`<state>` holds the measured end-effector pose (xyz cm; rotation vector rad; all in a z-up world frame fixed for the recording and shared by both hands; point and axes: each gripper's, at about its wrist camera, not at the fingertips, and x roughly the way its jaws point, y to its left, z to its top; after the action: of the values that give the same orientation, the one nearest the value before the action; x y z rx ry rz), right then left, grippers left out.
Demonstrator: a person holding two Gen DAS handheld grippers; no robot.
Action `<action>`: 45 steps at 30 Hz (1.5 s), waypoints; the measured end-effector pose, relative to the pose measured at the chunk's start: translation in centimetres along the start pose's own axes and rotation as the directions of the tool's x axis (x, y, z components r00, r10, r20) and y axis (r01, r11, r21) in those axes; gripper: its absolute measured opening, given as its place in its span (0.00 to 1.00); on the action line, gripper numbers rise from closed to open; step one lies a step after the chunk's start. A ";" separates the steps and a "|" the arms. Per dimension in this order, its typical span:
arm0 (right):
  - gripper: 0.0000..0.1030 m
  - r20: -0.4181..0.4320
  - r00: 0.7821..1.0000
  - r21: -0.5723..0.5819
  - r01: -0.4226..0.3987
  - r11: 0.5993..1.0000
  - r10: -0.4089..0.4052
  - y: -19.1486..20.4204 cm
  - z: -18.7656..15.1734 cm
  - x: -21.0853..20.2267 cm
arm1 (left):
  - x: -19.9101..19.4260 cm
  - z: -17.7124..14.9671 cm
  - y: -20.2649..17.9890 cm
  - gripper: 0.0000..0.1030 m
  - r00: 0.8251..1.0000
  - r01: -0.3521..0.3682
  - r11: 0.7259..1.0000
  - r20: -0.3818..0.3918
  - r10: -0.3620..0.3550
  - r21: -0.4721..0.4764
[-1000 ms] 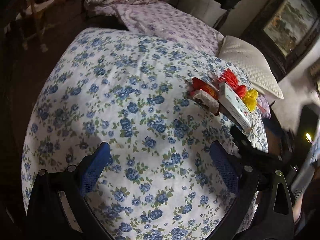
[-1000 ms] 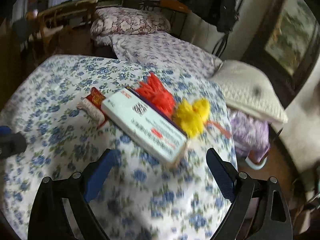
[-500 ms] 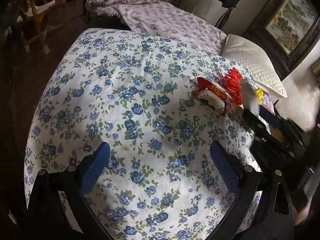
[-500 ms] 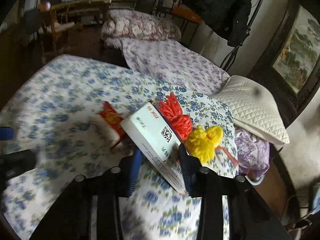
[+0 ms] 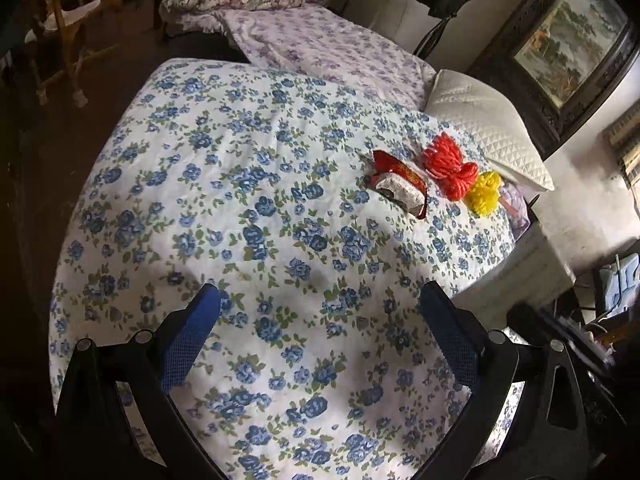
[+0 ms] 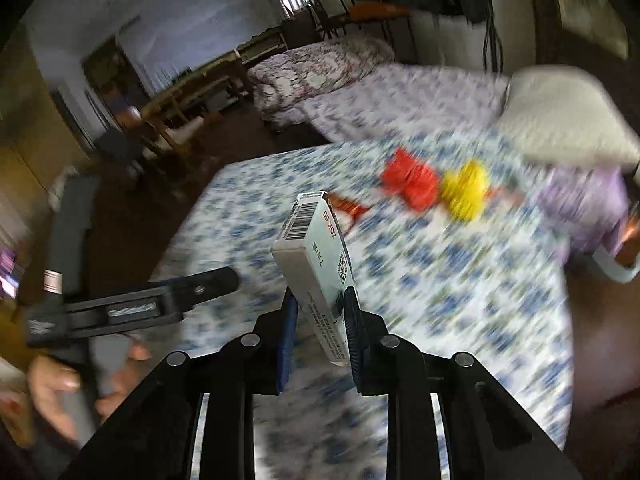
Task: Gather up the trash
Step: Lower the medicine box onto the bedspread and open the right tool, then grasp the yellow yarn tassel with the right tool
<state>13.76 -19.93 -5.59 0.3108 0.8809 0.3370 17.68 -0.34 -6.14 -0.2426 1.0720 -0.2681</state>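
My right gripper [image 6: 320, 312] has just closed on the box [image 6: 316, 264], holding it above the bed [image 5: 240, 200]. My left gripper [image 5: 320, 328] hangs wide, empty, over the bed; the wrapper [image 5: 400, 184] lies beside the red yarn [image 5: 450, 168].

We see a white quilt [image 5: 248, 208] strewn with blue flowers and green leaves. On it lie red yarn [image 5: 450, 168], yellow yarn [image 5: 485, 194] and a red wrapper [image 5: 400, 184] with gold print. Our box [image 6: 316, 256] is white with a black barcode and red lettering. The pads [image 5: 188, 344] are blue on black grippers. Beyond, we note a cream pillow [image 5: 484, 140] and a lilac-flowered sheet [image 5: 332, 52].
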 end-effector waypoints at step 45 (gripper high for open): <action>0.31 0.044 0.862 -0.081 0.507 0.858 -0.505 -7.6 8.3 8.3 | 5.1 0.3 -4.5 0.93 0.998 -0.051 0.991 -0.033 0.055 0.121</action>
<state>26.49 -24.40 -9.42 -0.0108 0.8893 -0.1193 19.77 -6.27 -8.76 -0.1012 1.0924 -0.2890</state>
